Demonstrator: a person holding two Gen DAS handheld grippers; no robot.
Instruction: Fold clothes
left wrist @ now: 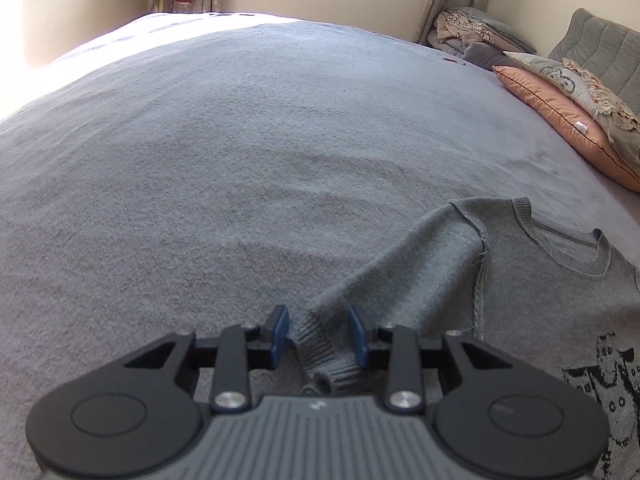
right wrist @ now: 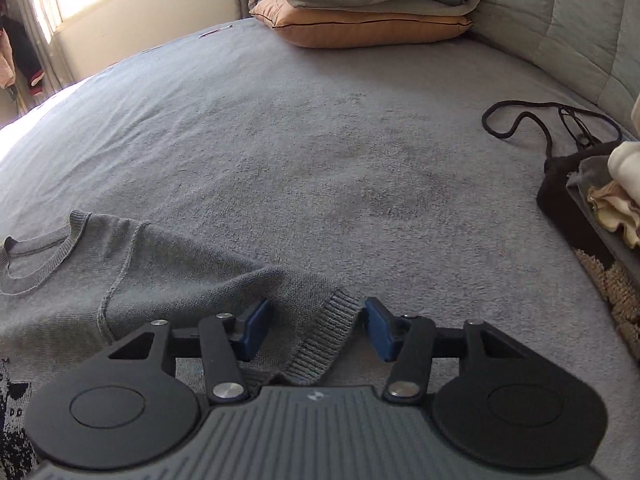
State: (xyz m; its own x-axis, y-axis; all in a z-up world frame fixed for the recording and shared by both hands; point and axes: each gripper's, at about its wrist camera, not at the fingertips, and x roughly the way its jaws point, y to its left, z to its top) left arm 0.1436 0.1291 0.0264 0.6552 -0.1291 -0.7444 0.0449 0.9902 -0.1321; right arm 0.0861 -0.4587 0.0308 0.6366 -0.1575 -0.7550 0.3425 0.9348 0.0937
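A grey knit sweater (left wrist: pixel 540 280) lies flat on the bed, neck hole toward the pillows and a black-and-white pattern on its chest. In the left wrist view one sleeve runs from the shoulder down to my left gripper (left wrist: pixel 318 334). The ribbed cuff (left wrist: pixel 332 372) lies between the blue pads (left wrist: pixel 280 330), which stand apart from it, so the gripper is open. In the right wrist view the sweater (right wrist: pixel 160 264) spreads at lower left. Its other sleeve's ribbed cuff (right wrist: pixel 320 344) sits between the jaws of my right gripper (right wrist: pixel 316 330), which is open too.
The grey bed cover (left wrist: pixel 240 160) stretches wide ahead. An orange pillow (right wrist: pixel 368 28) with a grey one on top lies by the padded headboard (right wrist: pixel 560 20). A black bag with a strap (right wrist: pixel 560 192) and stacked clothes (right wrist: pixel 616 200) sit at the right edge. More bedding (left wrist: pixel 468 36) is heaped in the far corner.
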